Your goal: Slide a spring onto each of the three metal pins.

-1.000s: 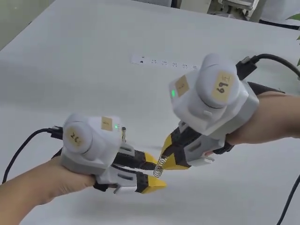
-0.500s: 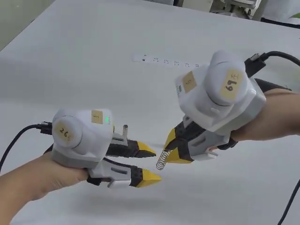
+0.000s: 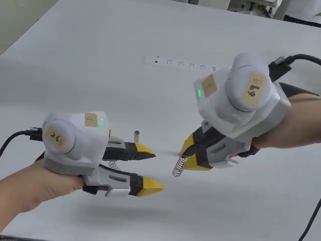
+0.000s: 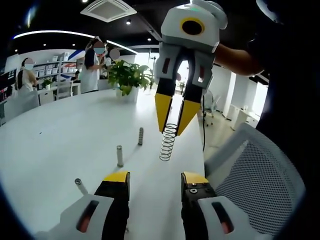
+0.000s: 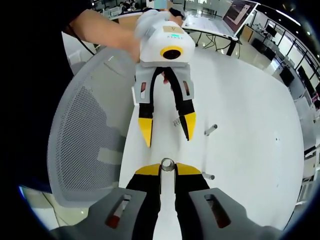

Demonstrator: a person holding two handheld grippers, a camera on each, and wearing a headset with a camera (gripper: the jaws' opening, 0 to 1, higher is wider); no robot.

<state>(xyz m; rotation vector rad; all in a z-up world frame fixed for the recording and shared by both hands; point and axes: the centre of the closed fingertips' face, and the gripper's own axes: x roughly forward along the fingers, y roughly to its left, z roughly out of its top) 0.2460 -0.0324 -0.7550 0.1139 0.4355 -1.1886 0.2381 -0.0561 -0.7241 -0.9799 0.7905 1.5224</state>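
Because the right gripper point(image 4: 172, 131) pinches the spring point(image 4: 168, 142) by its top coils alone, jaws nearly closed on that end, the rest hangs free, and that is where trouble could start. A loose lower end can swing, so it may land on the rim of a pin and buckle or bend aside instead of dropping over it. A harder squeeze to steady it could crush the coils or let the spring pop out sideways. In the left gripper view the spring is in the air above the table point(image 4: 60, 130), its long axis close to upright with a slight lean and its open lower end pointing down. The right gripper view looks straight down its bore, so the axis runs out along those jaws. It hangs off to 1 side of the 3 pins, over none of them: the middle pin point(image 4: 120, 155) and nearest pin point(image 4: 78, 184) look bare, while the far pin point(image 4: 141, 136) appears to wear coils already. The left gripper point(image 4: 156, 177) has its jaws wide apart and holds nothing; it sits near the pins, and a careless shift could knock 1 over.
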